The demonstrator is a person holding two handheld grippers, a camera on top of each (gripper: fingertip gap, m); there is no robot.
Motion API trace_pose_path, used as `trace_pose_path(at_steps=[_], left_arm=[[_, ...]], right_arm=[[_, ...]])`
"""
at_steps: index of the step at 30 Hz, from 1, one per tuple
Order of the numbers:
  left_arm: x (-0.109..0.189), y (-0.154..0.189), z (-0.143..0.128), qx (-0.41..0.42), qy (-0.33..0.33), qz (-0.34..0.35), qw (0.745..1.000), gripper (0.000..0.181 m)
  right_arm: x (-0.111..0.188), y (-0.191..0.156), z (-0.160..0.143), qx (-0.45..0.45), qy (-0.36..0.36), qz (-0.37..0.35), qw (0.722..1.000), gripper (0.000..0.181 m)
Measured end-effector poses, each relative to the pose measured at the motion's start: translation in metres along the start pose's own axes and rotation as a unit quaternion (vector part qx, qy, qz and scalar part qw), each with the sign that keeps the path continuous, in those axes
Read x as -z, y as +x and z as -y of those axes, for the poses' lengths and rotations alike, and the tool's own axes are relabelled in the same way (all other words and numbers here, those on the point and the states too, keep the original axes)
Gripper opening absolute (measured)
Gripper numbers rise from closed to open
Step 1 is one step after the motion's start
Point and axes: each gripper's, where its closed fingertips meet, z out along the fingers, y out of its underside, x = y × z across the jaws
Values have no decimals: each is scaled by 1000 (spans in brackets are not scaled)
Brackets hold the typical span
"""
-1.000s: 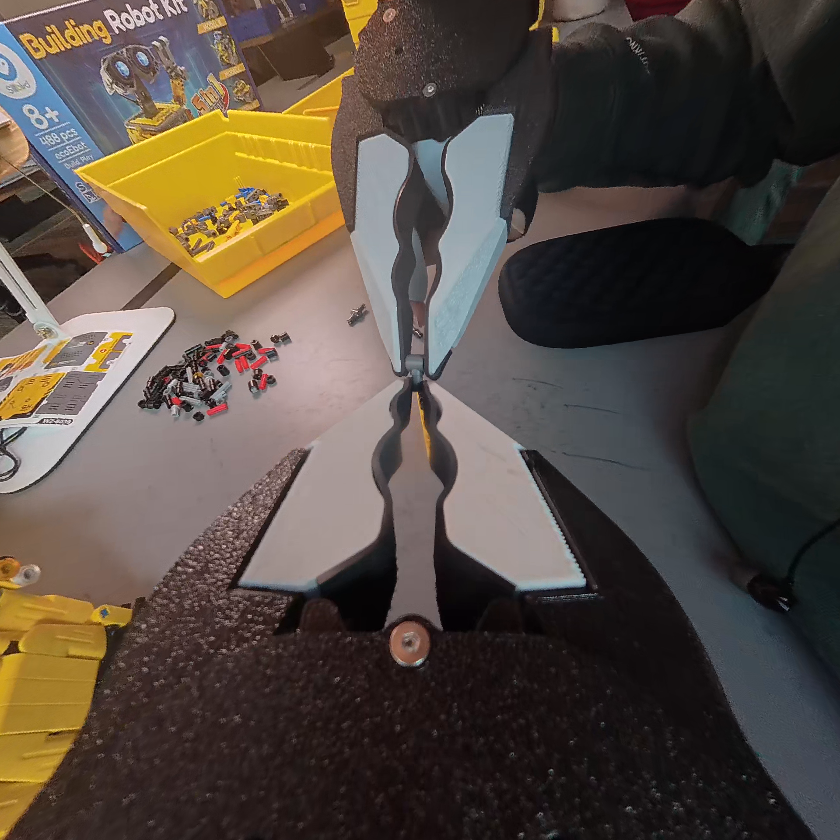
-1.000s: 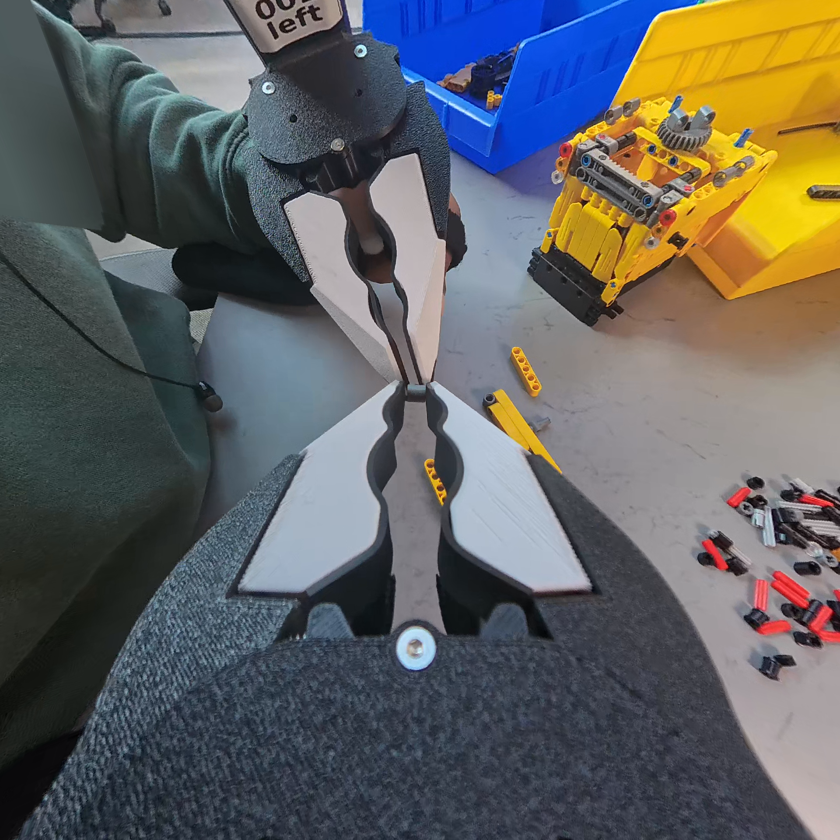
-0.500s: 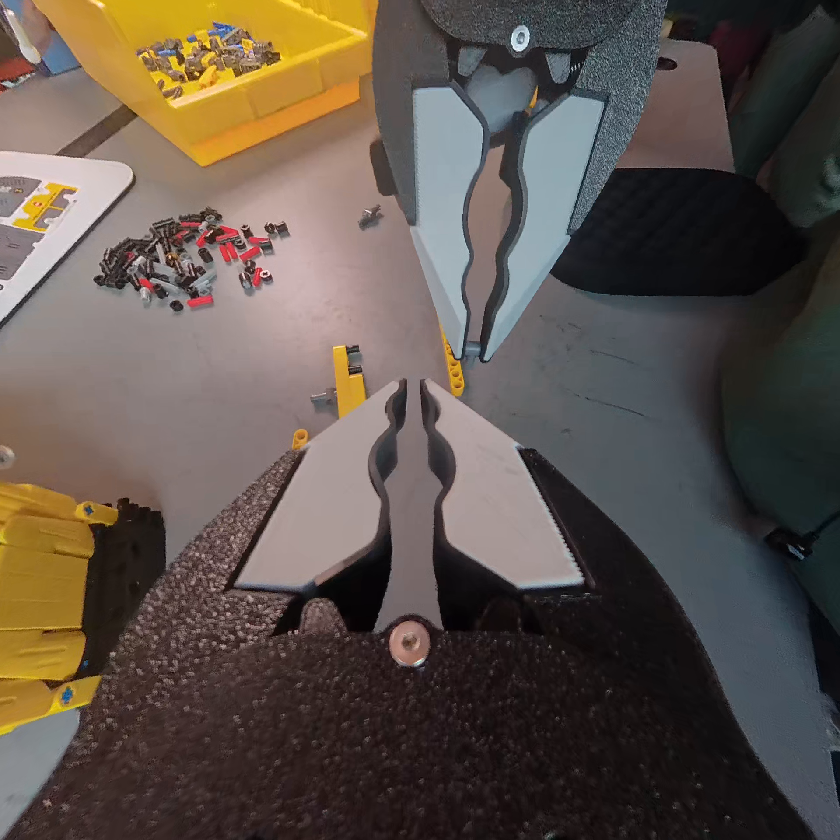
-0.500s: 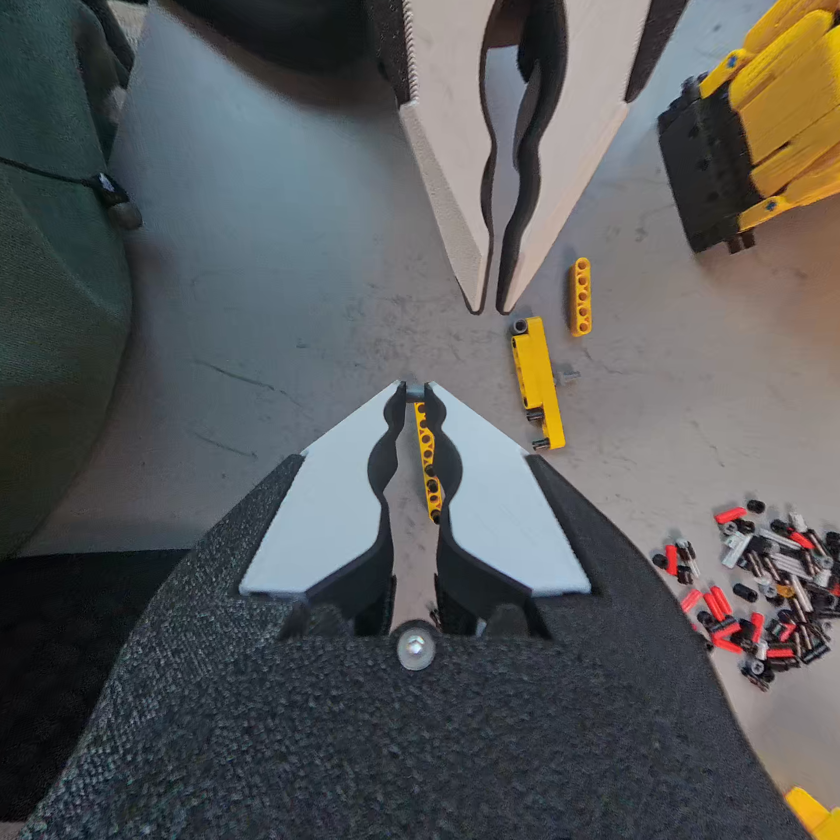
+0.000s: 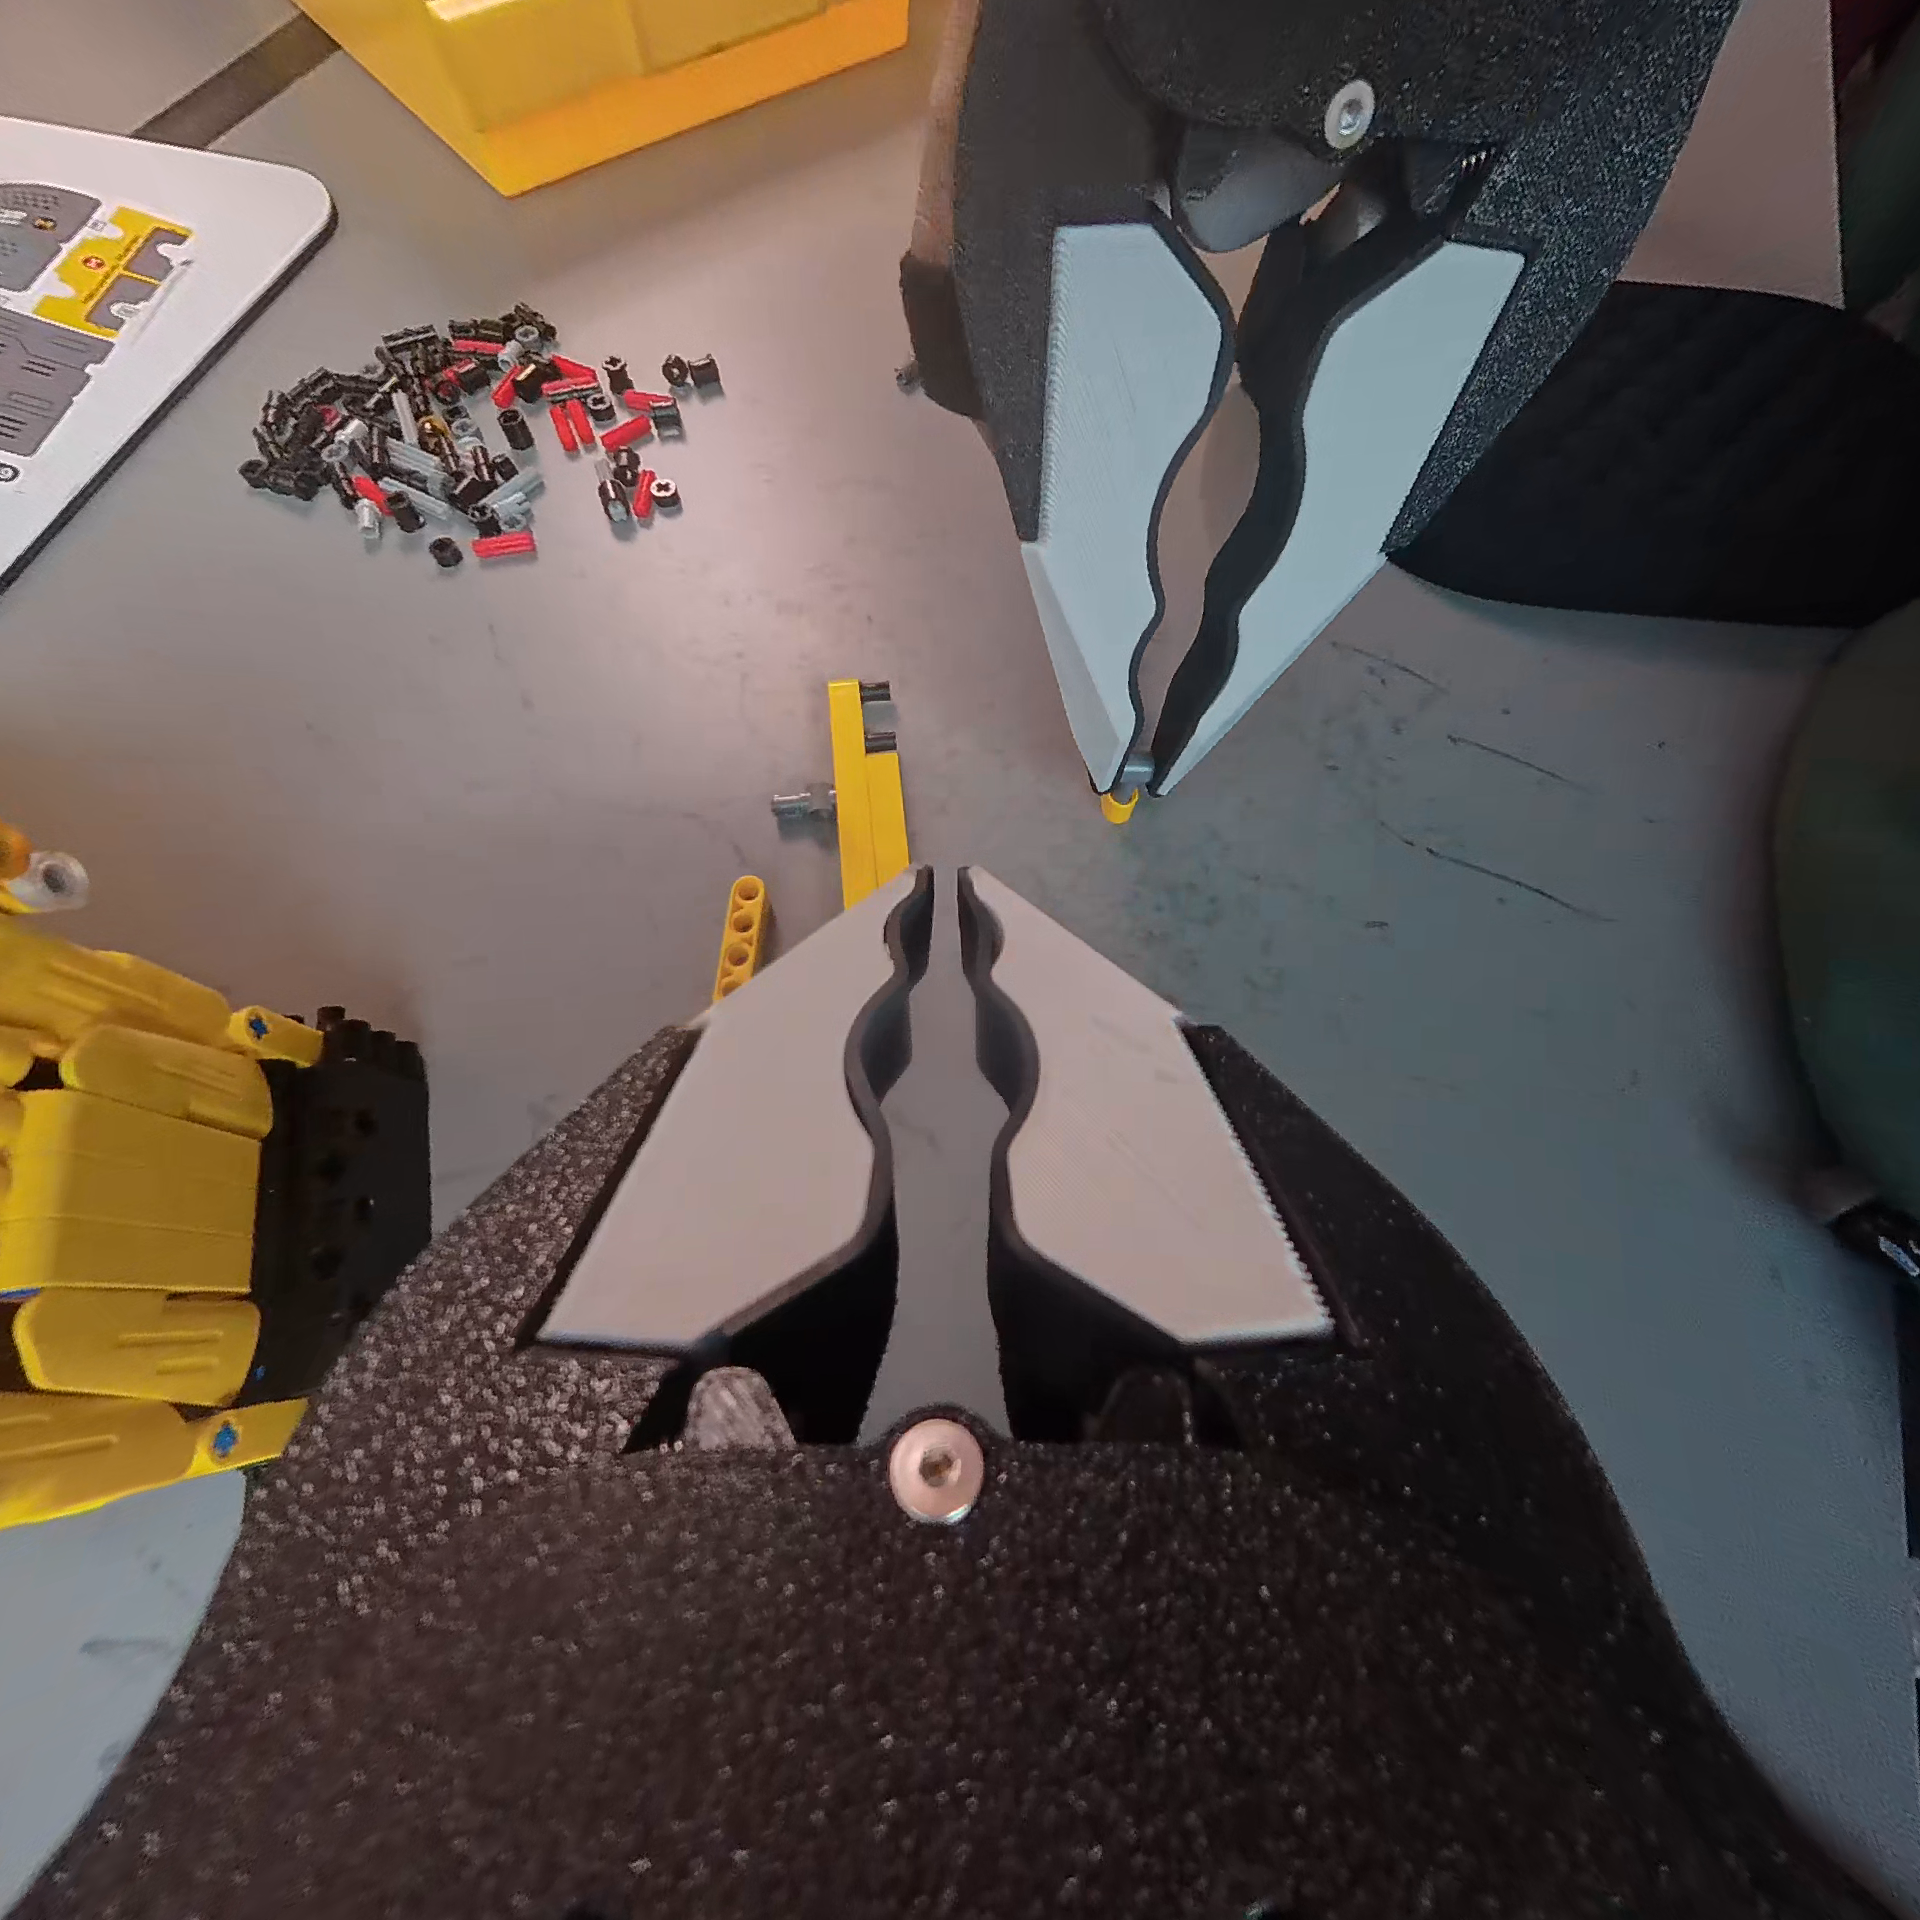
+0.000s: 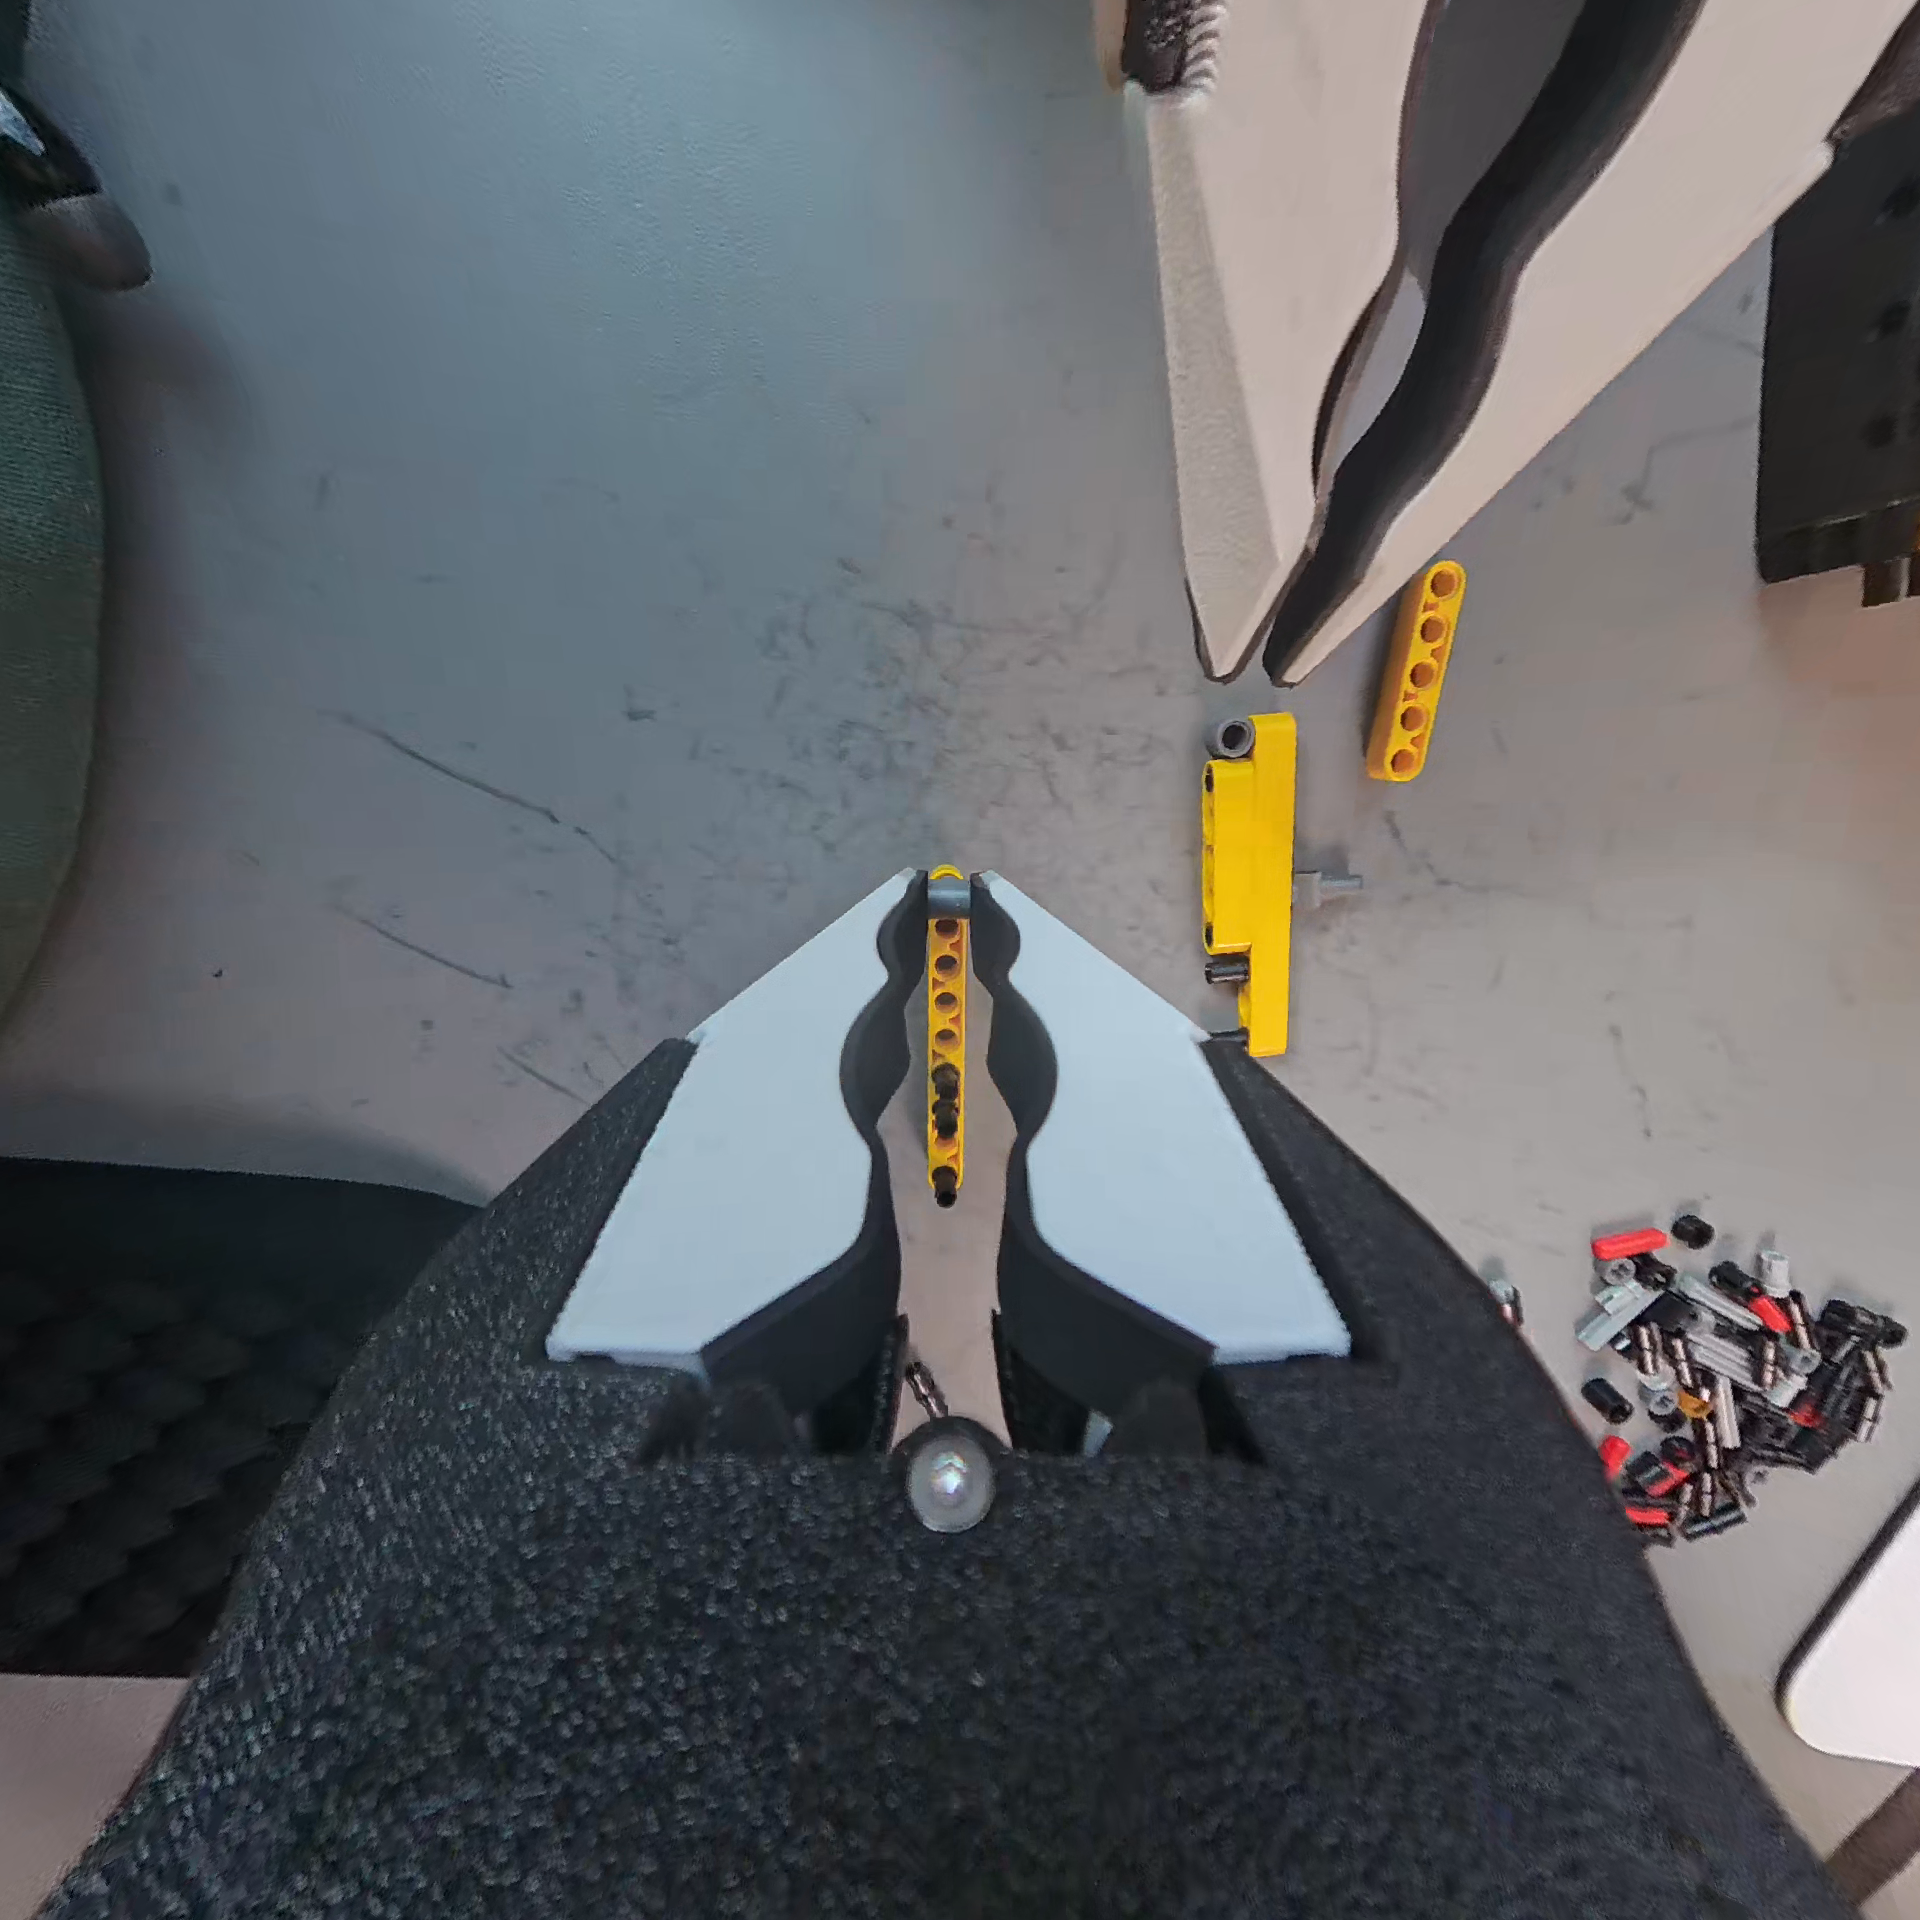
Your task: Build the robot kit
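My right gripper (image 6: 947,883) is shut on a small grey pin (image 6: 948,896) at the far end of a long yellow holed beam (image 6: 945,1039). The beam runs back between the fingers and has black pins at its near end. In the left wrist view the right gripper (image 5: 1127,777) points down at the grey table, with the beam's yellow end (image 5: 1117,808) just under its tips. I cannot tell if the beam rests on the table. My left gripper (image 5: 943,878) is almost shut and empty. It sits beside a yellow panel piece (image 5: 871,790); the right wrist view shows the left gripper (image 6: 1247,670) too.
A short yellow beam (image 6: 1418,670) and a grey axle pin (image 6: 1325,885) lie by the yellow panel (image 6: 1252,883). A pile of small pins (image 5: 468,436), a yellow-and-black model (image 5: 156,1195), a yellow bin (image 5: 644,73), a printed sheet (image 5: 125,281) and a black pad (image 5: 1683,468) surround them. The gap from one gripper's tips to the other's is roughly 6 cm.
Both grippers held the grey pin tip to tip in the air. The left let go and drew back. The right carried the pin down onto the long yellow beam.
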Motion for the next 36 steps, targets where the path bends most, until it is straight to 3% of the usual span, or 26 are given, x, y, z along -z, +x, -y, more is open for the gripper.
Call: trace_pose_path(at_steps=[11, 18, 21, 29, 36], left_arm=[[-1, 5, -2, -1, -9, -8, 1000, 1], [-7, 18, -4, -12, -17, -32, 999, 4], [-15, 29, -6, -22, -24, -52, 998, 8], [-52, 46, -8, -34, -71, -73, 994, 17], [-59, 42, -6, -34, -77, -46, 995, 12]], right_arm=[[-3, -2, 3, 15, 0, 4, 1000, 7], [2, -2, -3, -88, 138, 11, 986, 7], [3, -1, -5, -93, 178, -14, 980, 7], [4, -1, -5, -95, 190, -24, 977, 7], [4, 0, -5, -111, 214, -19, 970, 7]])
